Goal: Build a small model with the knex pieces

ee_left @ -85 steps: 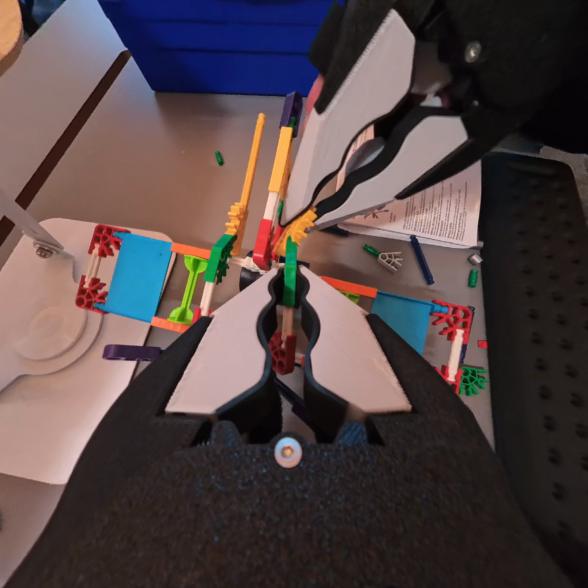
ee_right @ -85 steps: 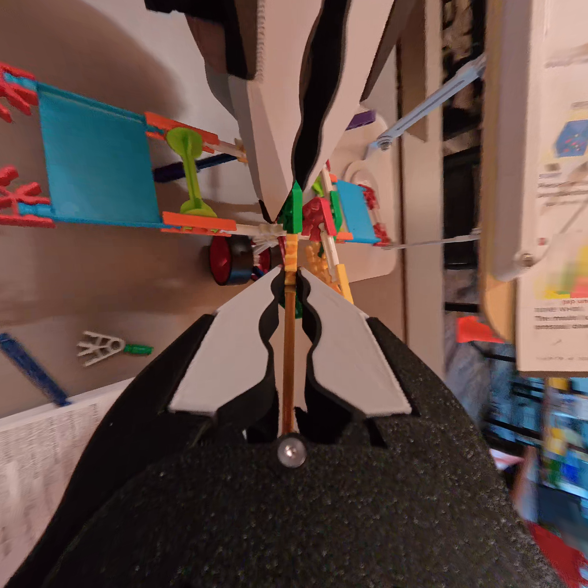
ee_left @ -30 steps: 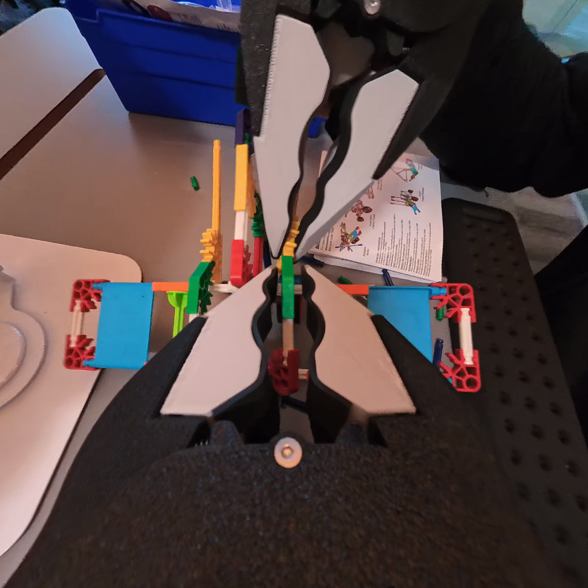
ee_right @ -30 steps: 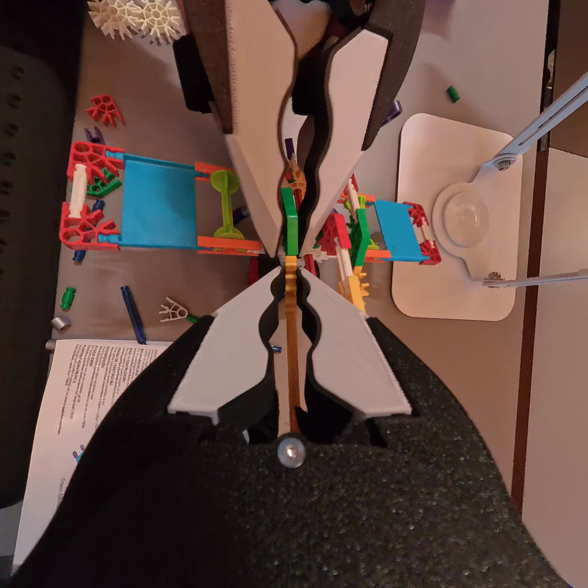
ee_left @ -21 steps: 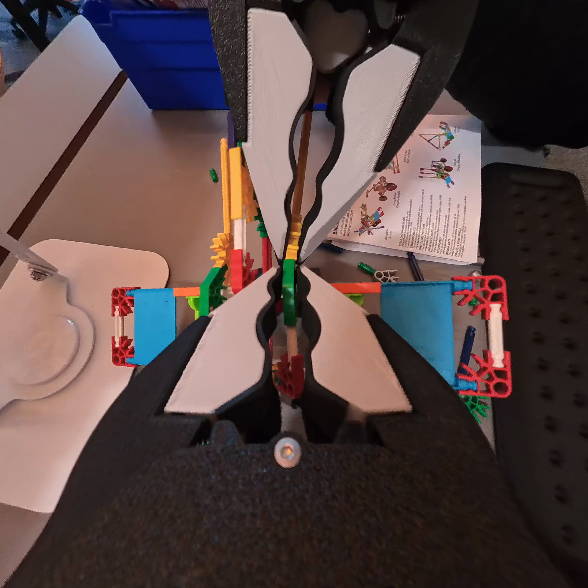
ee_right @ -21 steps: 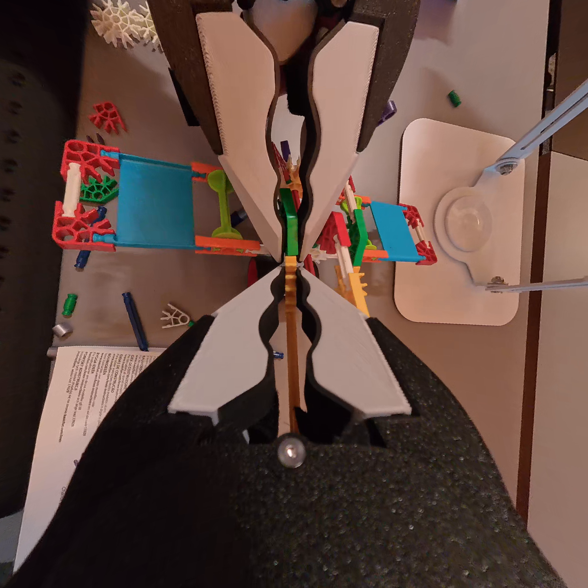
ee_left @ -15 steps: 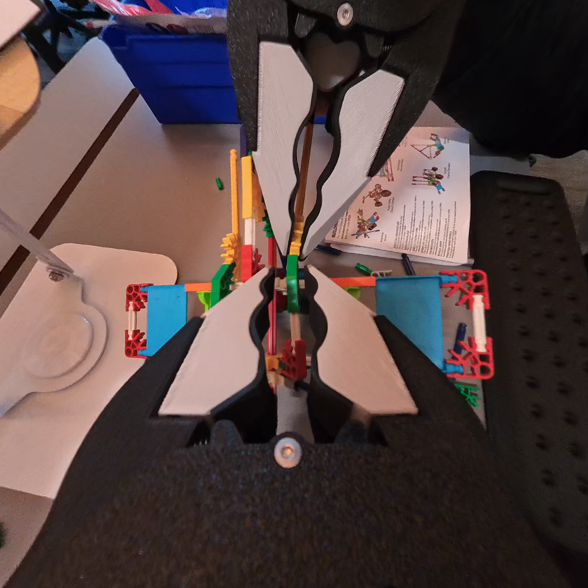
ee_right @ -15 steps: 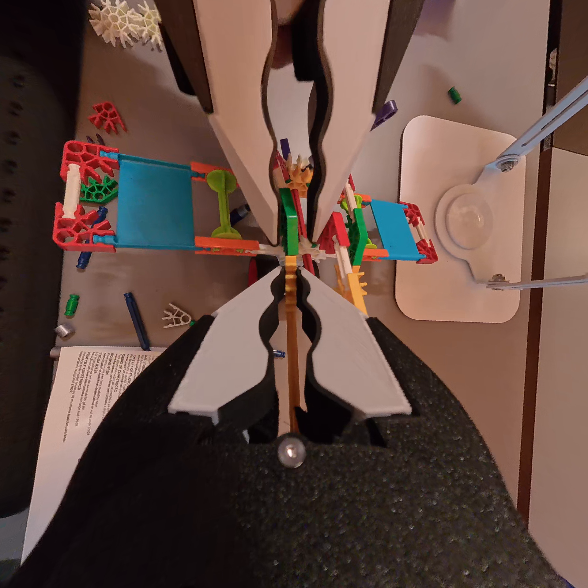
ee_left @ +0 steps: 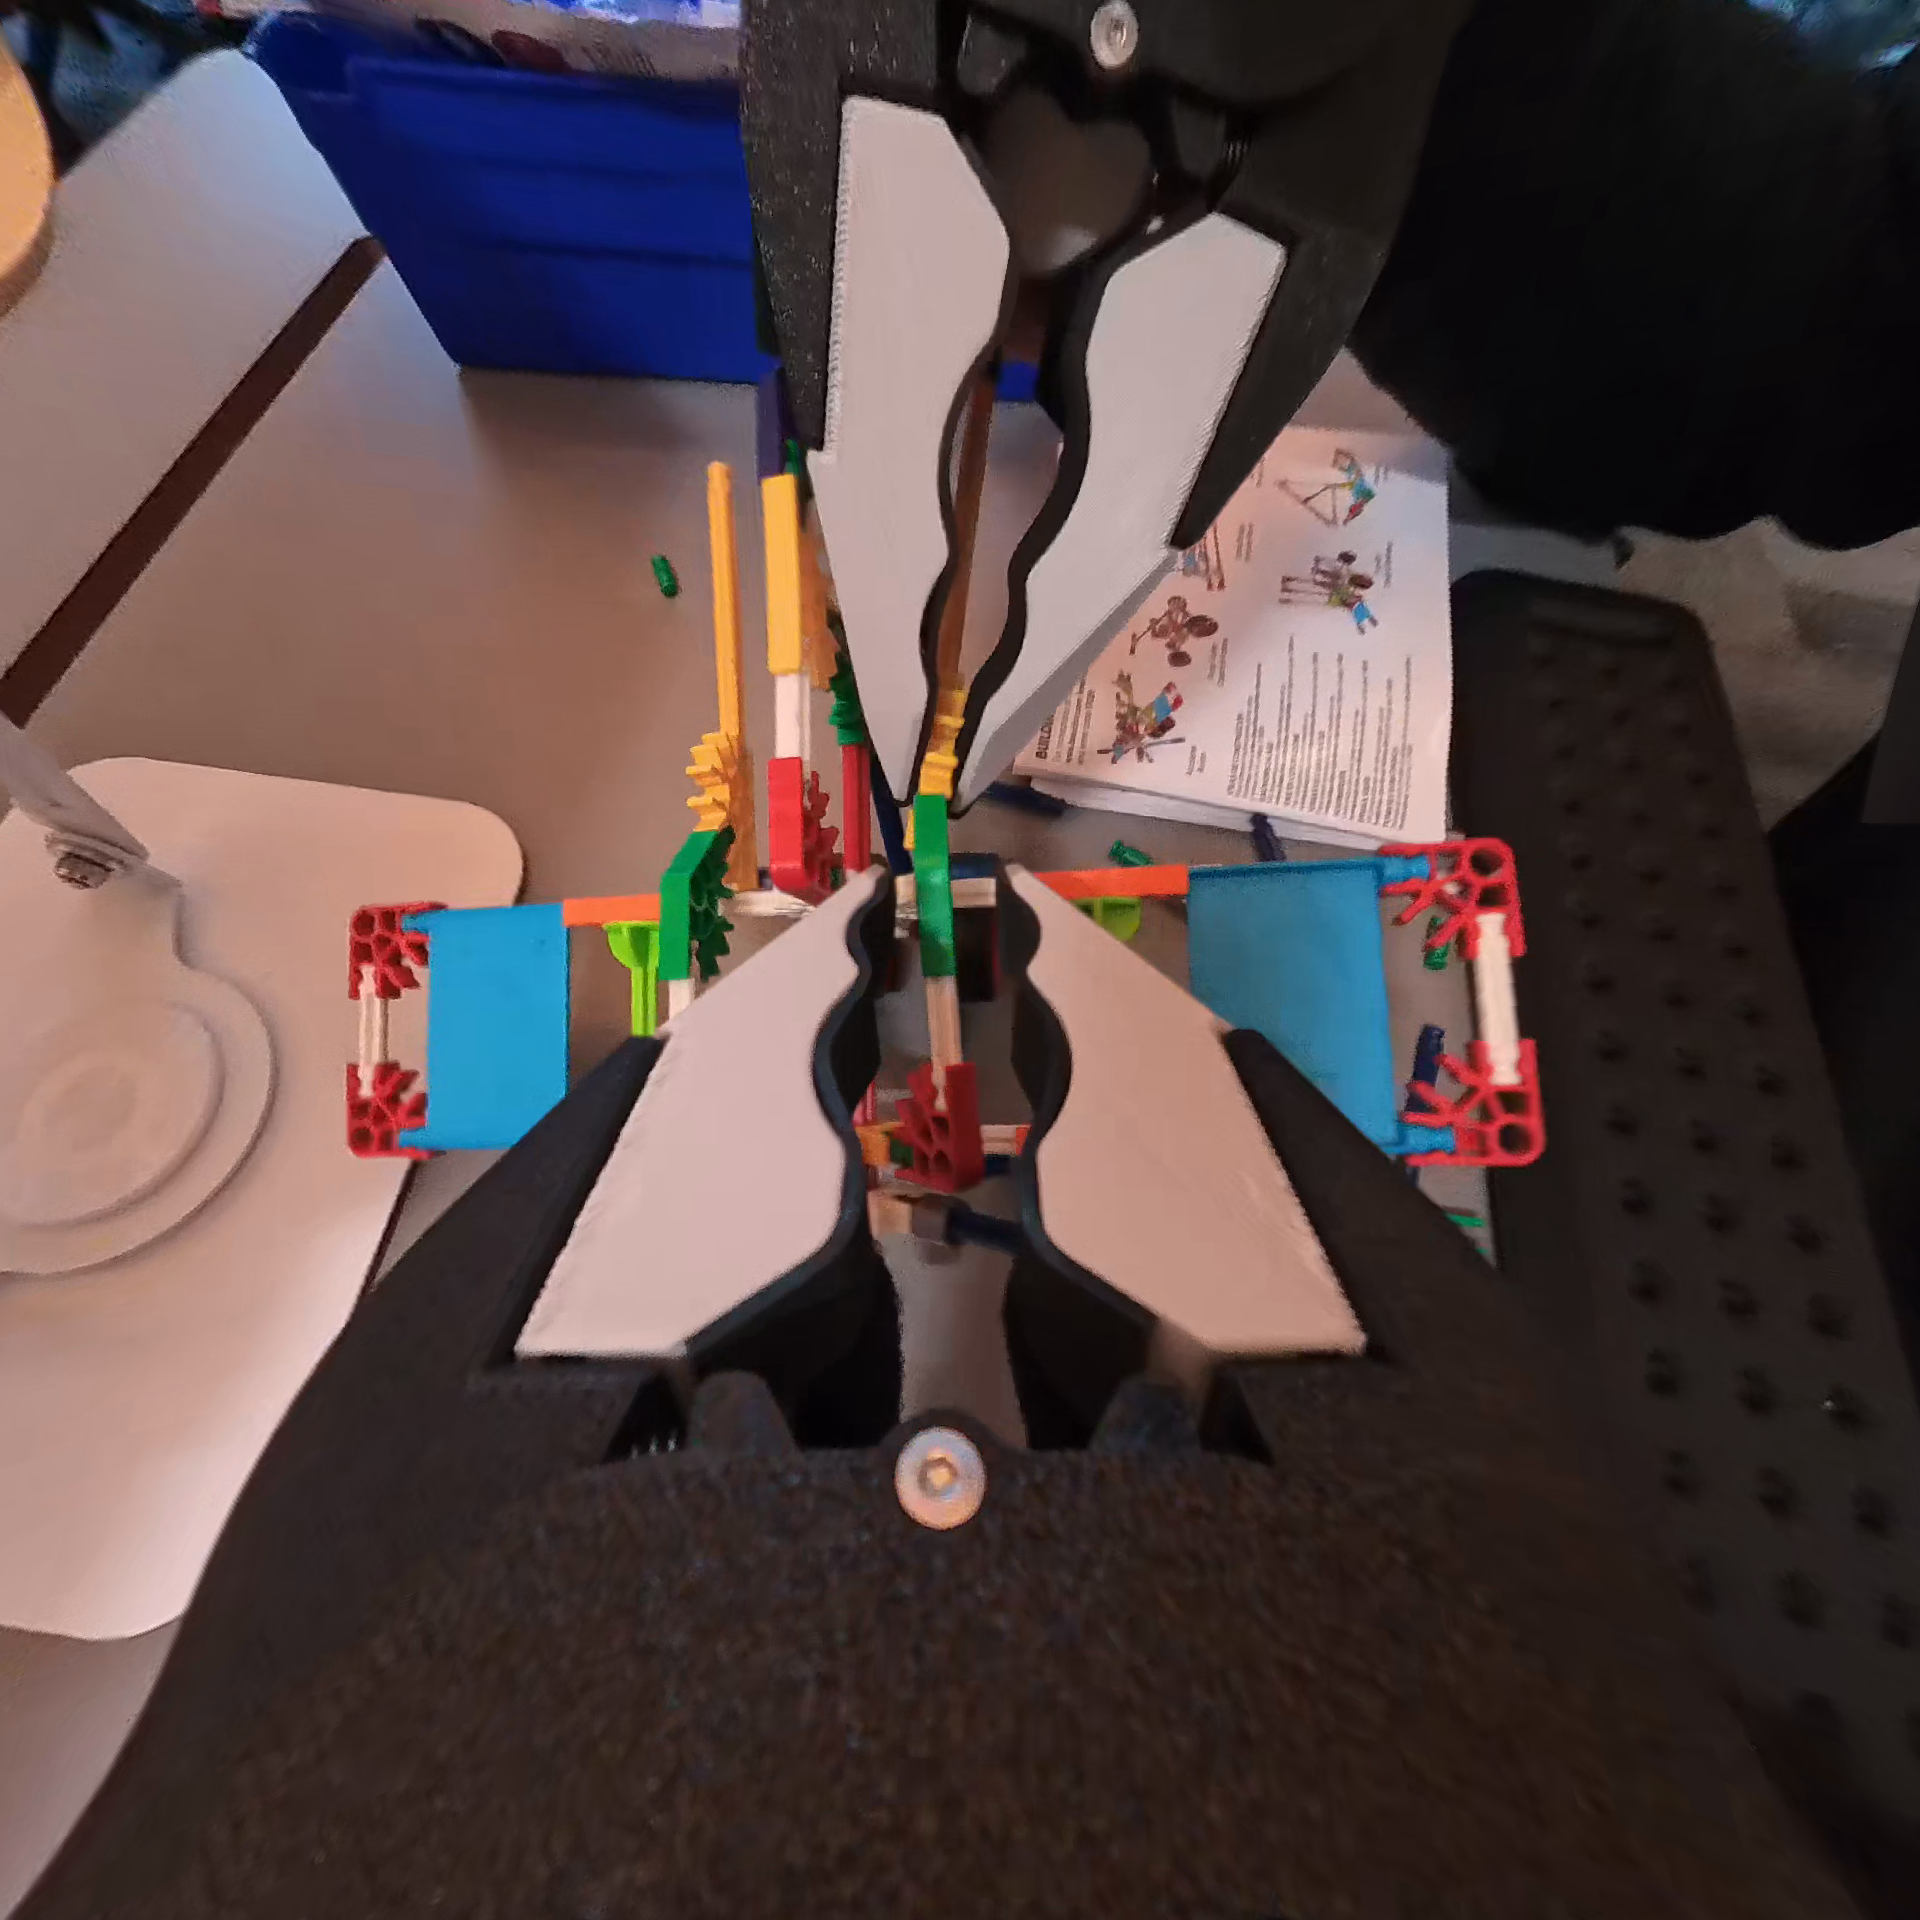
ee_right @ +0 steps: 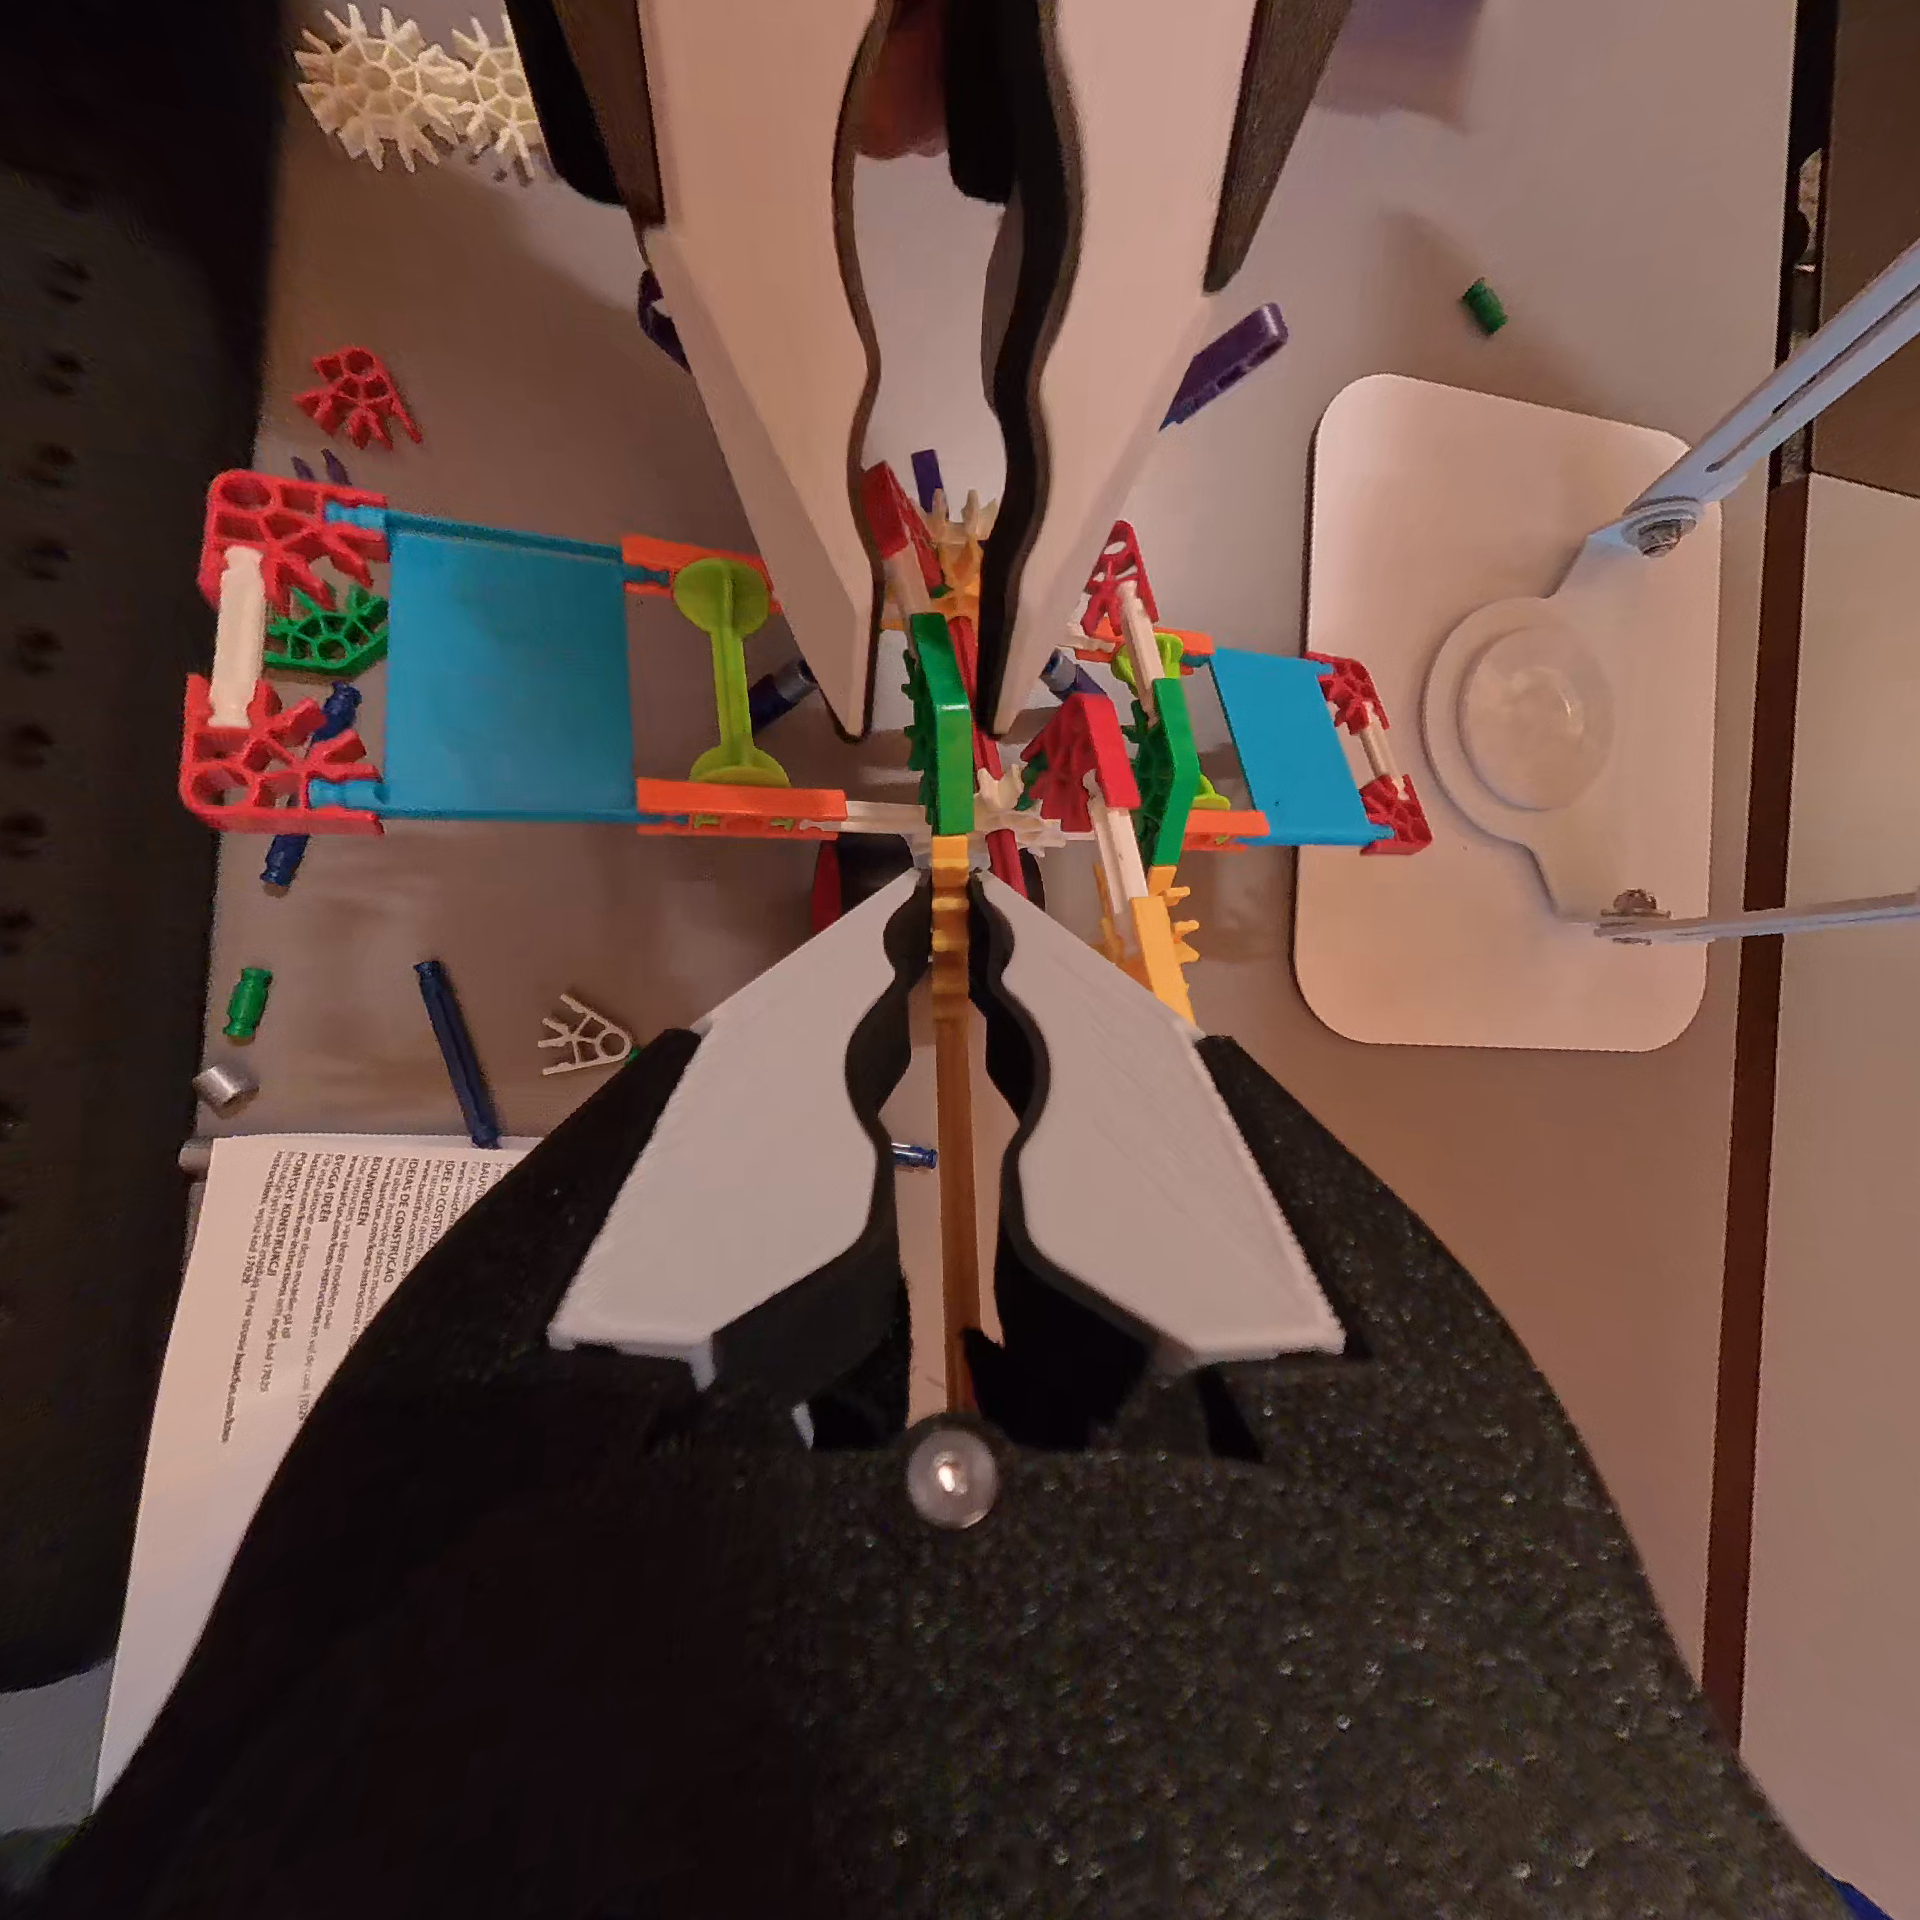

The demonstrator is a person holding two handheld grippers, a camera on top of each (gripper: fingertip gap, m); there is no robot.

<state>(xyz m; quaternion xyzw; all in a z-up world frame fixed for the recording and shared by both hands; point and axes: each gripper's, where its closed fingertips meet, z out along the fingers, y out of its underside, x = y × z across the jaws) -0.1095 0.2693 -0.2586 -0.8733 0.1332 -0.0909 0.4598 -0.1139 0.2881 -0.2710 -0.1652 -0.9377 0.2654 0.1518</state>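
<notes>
A toy model of plastic rods and connectors, with two blue panels [ee_left: 1288, 987] and red corner connectors [ee_left: 1470, 894], lies on the grey table. My left gripper [ee_left: 948, 885] is open, its fingers on either side of a green connector [ee_left: 930, 883] at the model's middle, not pressing it. My right gripper [ee_right: 951, 888] is shut on a yellow rod [ee_right: 954, 1143] whose end meets the green connector [ee_right: 943, 727]. In the left wrist view the right gripper [ee_left: 935, 795] comes down from above. In the right wrist view the left gripper [ee_right: 930, 727] stands open opposite.
A white base plate [ee_left: 260, 1299] with a clear dome and metal struts lies at one end of the model. A blue bin [ee_left: 561, 208], a printed sheet [ee_left: 1299, 675] and a black perforated mat [ee_left: 1714, 1039] are near. Loose pieces [ee_right: 457, 1049] lie about, and white snowflake connectors [ee_right: 416, 94]. Less than 4 cm separates the two grippers' tips.
My left gripper was shut on the green connector and has opened. The right gripper swung round to point straight at the left one, still holding the yellow rod.
</notes>
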